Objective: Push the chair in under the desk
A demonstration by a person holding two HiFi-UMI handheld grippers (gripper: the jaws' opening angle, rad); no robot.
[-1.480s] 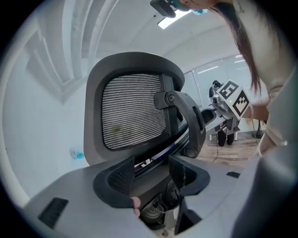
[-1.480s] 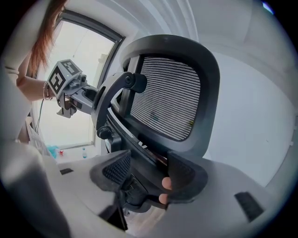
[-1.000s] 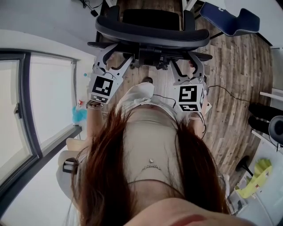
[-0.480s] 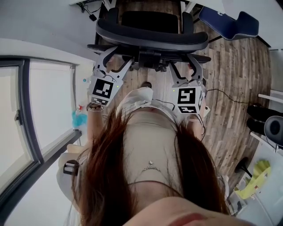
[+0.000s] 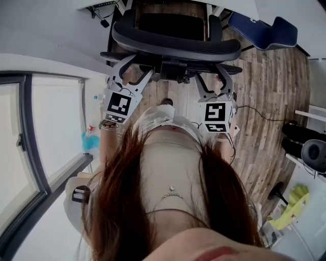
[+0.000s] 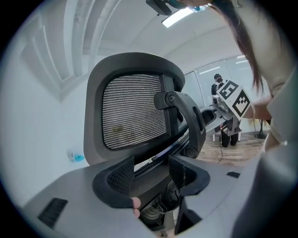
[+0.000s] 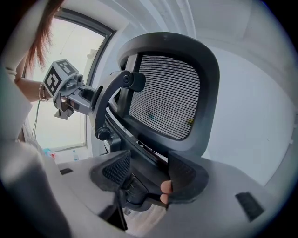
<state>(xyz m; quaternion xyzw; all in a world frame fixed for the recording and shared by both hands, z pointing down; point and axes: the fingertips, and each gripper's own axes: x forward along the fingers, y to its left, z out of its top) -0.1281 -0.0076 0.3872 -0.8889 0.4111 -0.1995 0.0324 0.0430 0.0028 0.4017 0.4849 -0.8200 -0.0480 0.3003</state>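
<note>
1. The chair (image 5: 175,43) stands on the wood-plank floor (image 5: 270,86) at the top of the head view. Its seat points toward a white counter (image 5: 239,6) and its back toward the person.
2. It is black, with a curved hard plastic frame around a fine ribbed mesh back and an arched bracket joining the back to the base.
3. The left gripper (image 5: 133,66) and right gripper (image 5: 210,71) sit side by side behind the backrest. Each has its fingers spread apart and clamps nothing.
4. The left gripper view shows the gripper (image 6: 151,172) with textured dark pads wide apart and the chair's lower back frame in the gap beyond them. Whether the tips touch the frame is unclear.
5. The right gripper view shows the same for that gripper (image 7: 148,172), below the mesh (image 7: 163,93).
6. Only the gripper views show the mesh weave (image 6: 132,111). Only the head view shows the floor and counter.
7. Each gripper view catches the other gripper's marker cube (image 6: 235,97) (image 7: 58,76).
</note>
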